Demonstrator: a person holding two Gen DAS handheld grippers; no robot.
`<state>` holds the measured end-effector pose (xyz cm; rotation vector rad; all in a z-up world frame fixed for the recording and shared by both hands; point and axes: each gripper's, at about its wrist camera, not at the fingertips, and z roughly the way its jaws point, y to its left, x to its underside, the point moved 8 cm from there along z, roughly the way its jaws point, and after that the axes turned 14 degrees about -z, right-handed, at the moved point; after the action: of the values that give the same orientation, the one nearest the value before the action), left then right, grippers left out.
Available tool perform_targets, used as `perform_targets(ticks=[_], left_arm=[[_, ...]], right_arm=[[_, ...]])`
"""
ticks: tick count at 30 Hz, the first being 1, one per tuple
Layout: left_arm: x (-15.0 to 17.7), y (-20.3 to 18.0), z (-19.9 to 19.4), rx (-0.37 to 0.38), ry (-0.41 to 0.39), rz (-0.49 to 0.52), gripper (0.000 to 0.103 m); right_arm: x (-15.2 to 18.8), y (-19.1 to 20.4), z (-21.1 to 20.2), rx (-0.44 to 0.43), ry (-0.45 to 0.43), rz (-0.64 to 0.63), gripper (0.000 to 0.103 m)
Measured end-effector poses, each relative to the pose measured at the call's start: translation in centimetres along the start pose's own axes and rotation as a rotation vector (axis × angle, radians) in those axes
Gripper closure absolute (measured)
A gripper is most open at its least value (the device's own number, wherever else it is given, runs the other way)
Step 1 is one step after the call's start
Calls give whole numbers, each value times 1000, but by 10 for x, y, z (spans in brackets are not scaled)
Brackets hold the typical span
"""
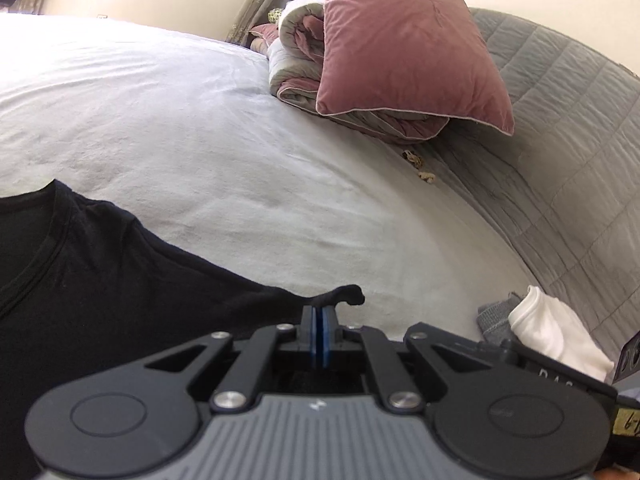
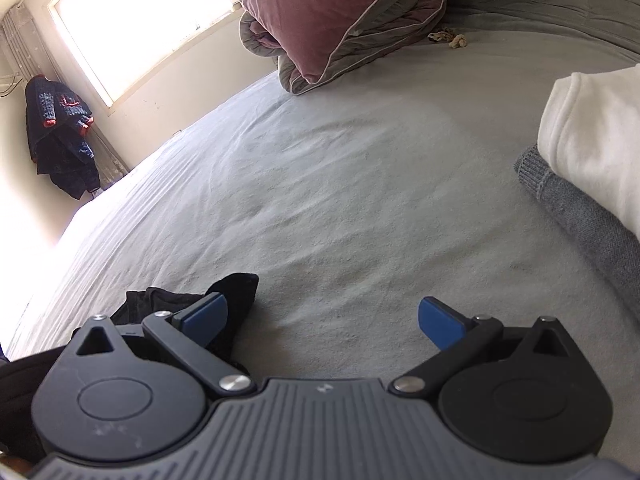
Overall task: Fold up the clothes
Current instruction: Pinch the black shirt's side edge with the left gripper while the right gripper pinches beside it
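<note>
Left wrist: left claw (image 1: 320,316) pinching black shirt (image 1: 100,280) corner, neckline leftward | right claw (image 2: 320,316) agape

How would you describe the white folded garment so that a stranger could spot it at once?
Start at the bed with its pale sheet, then look towards the side away from the window. There the white folded garment lies on a grey knitted one; it is the only white clothing.

Bedsheet (image 2: 320,168) ahead open; pillow (image 2: 312,12) beyond, folded stack (image 2: 592,160) blocking right.
</note>
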<state>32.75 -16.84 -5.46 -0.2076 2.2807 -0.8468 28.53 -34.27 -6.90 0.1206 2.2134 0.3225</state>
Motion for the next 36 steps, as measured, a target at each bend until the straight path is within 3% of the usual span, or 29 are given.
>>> perform_targets(ticks=[8,14,16,19,25,27,28,29,36], left_arm=[[-36,53,-42,93,-72,-183,100],[-50,106,-67,118,-136,-279,100],[-50,124,-71,128,-155,-317,100],[-47,143,-75,152,-171,-360,100],[-47,162,-69,120,-144,-365,99],[-48,165,-68,113,-138,-362,90],[-49,167,-67,110,-138,-368,77],[-49,170,-67,111,-140,-375,71],[-47,174,-65,125,-158,-375,69]], right_arm=[[5,41,12,-93,25,-45,0],[15,93,22,-190,-8,-157,1],[17,108,23,-219,-41,-201,36],[21,128,25,-246,-68,-260,46],[29,158,24,-300,-124,-398,53],[35,167,26,-331,-115,-439,55],[39,171,28,-352,-101,-454,57],[43,174,29,-374,-89,-468,58],[64,190,22,-538,-2,-554,59]])
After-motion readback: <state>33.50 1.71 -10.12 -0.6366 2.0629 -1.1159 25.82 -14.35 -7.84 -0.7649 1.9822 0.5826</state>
